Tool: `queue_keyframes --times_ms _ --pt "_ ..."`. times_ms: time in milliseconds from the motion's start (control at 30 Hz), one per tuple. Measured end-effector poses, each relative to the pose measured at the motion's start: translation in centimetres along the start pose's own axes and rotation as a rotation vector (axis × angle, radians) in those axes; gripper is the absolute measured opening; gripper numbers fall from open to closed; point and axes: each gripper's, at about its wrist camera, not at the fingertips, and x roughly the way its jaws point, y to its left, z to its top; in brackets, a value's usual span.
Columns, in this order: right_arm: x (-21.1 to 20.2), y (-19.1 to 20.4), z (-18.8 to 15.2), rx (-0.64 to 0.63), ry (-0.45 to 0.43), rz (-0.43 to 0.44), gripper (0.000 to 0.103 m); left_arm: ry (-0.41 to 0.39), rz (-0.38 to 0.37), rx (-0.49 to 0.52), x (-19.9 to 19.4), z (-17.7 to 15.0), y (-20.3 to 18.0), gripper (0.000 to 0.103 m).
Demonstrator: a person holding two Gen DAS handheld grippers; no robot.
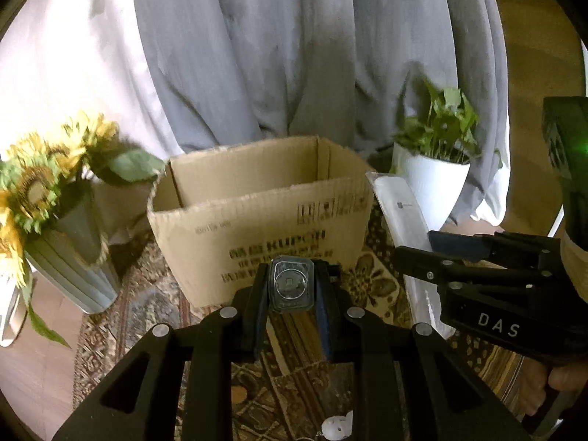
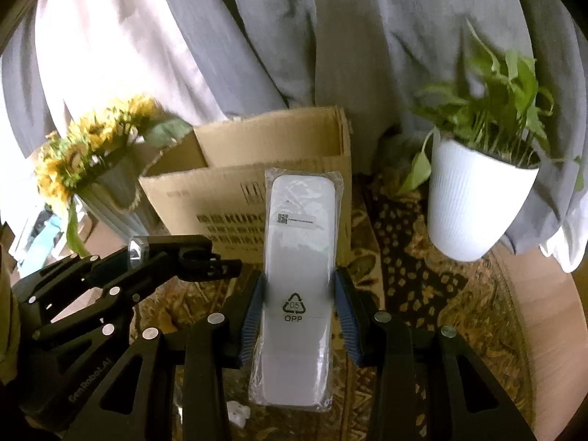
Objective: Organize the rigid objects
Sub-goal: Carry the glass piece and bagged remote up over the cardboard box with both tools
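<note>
Left wrist view: my left gripper (image 1: 290, 290) clamps a small clear plastic packet (image 1: 291, 286), with the open brown cardboard box (image 1: 257, 202) just ahead.

Right wrist view: my right gripper (image 2: 297, 305) grips a long white plastic-wrapped remote (image 2: 299, 257), its tip before the box.

The brown cardboard box (image 1: 257, 217) looks rough and dull. The white remote's clear plastic wrap (image 2: 299, 275) is shiny. The white ribbed plant pot (image 2: 474, 198) looks smooth.
</note>
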Motion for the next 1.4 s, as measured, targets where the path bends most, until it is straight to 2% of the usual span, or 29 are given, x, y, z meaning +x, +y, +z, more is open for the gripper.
queue_keyframes --times_ms 467,867,1100,1400 --pt "-2.8 1.9 4.4 -0.049 -0.111 0.032 0.040 -0.118 0.032 0.007 -2.7 3.9 1.7 0.024" --pt "-2.6 2.5 9.2 -0.109 -0.125 0.086 0.040 -0.167 0.056 0.007 -2.3 7.4 3.0 0.024" --pt "-0.7 2.5 11.8 -0.047 -0.105 0.132 0.040 -0.169 0.049 -0.031 -0.6 9.3 4.5 0.024" --pt "3.3 2.1 13.5 0.091 -0.034 0.181 0.040 -0.106 0.051 -0.078 3.1 11.2 7.3 0.024"
